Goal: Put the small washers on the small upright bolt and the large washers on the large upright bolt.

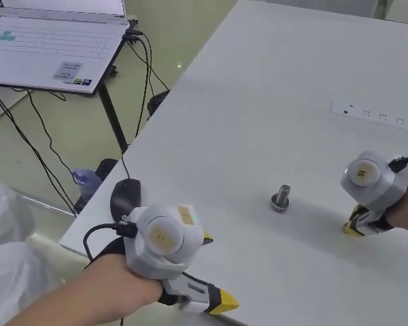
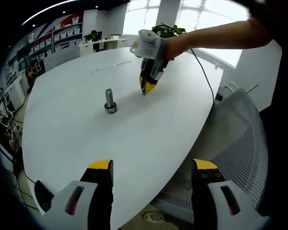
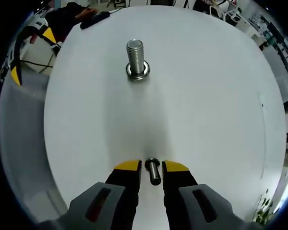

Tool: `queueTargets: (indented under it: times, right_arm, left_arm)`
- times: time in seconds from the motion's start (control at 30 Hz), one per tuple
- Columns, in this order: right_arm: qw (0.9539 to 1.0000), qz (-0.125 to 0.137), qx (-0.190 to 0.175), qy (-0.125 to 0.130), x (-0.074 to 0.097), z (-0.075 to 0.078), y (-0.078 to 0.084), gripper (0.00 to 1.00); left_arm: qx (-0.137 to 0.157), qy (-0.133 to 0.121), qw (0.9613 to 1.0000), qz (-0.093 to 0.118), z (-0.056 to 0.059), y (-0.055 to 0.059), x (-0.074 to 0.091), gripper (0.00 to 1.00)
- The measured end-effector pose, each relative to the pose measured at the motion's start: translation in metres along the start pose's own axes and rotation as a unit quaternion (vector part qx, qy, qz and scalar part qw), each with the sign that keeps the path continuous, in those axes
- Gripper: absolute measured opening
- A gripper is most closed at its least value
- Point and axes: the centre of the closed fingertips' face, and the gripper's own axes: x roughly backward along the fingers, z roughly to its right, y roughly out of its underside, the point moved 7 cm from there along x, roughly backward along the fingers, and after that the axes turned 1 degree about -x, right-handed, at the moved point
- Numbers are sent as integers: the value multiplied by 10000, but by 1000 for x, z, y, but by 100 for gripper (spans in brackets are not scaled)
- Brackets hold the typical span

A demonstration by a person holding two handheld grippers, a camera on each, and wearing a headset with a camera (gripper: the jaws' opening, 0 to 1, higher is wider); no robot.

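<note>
The large bolt (image 1: 281,196) stands upright mid-table with a washer (image 3: 137,73) around its foot; it also shows as the large bolt (image 2: 109,100) and the large bolt (image 3: 136,54). My right gripper (image 3: 152,166) points down at the table to the right of it, jaws narrowly closed on the small bolt (image 3: 153,172). That right gripper (image 1: 355,229) also appears as the right gripper (image 2: 144,89). My left gripper (image 2: 151,165) is open and holds nothing at the table's near edge; the left gripper (image 1: 215,270) is well short of the large bolt.
A white power strip (image 1: 377,117) lies at the far right of the white table (image 1: 272,102). A black mouse (image 1: 124,197) sits at the table's left edge, a laptop (image 1: 54,41) on a stand beyond it with cables hanging. A mesh chair (image 2: 230,143) stands beside the table.
</note>
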Motion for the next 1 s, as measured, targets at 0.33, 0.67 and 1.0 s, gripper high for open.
queueTargets:
  times: [0.33,0.67,1.0]
  right_arm:
    - [9966,765,-249,171,44,4,0,23]
    - [9692,2211,-1051,257,120,6,9,32]
    - [9107,3731,-1710,467,170,-22,33,37]
  left_arm:
    - [35,-29,9999,102,0,-6,2,66]
    - [230,-207,9975,638,-8,-30,14,67]
    - [548,-177,9943,892,-12,-38,17,72]
